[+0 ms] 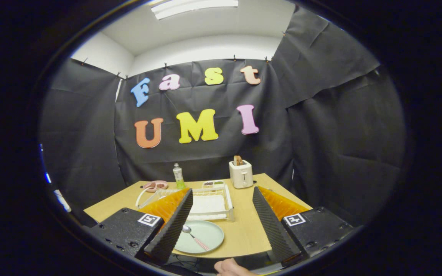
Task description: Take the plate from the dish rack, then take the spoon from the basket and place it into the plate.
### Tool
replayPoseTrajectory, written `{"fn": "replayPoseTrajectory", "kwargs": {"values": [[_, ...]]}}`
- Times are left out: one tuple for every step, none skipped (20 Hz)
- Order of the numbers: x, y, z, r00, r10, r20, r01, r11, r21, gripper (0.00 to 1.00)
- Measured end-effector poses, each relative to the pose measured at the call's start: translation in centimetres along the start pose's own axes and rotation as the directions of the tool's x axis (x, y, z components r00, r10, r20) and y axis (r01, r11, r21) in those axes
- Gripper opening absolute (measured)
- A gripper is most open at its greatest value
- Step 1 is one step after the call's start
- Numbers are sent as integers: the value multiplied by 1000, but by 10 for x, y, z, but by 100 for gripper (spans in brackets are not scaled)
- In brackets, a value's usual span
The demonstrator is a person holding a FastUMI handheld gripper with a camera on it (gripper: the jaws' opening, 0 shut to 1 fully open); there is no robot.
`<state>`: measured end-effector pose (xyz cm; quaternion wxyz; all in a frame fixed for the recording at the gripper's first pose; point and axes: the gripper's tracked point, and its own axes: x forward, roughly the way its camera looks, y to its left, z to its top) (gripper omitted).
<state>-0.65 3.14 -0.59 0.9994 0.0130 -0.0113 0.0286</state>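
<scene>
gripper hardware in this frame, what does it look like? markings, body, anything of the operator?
The gripper has two wedge-shaped fingers with ribbed inner faces. Each sits on a black, textured block body with visible screw heads, and each block carries a square black-and-white fiducial tag. No cables visible. A bit of the person's bare hand shows below the fingers; no sleeve visible.

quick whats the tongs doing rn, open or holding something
Tongs: open, holding nothing; fingers spread above the near table edge, with the spoon already lying in the plate between them.
</scene>
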Motion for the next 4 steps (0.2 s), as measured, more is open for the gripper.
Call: {"fn": "replayPoseTrajectory", "kwargs": {"values": [[0,-1,-1,1000,2,1,-2,1000,3,100],[0,-2,-1,1000,0,2,0,1000,2,100],[2,-4,-2,1000,-5,1,5,1000,1,100],[2,-5,-2,1000,-9,-2,9,1000,-2,100]]}}
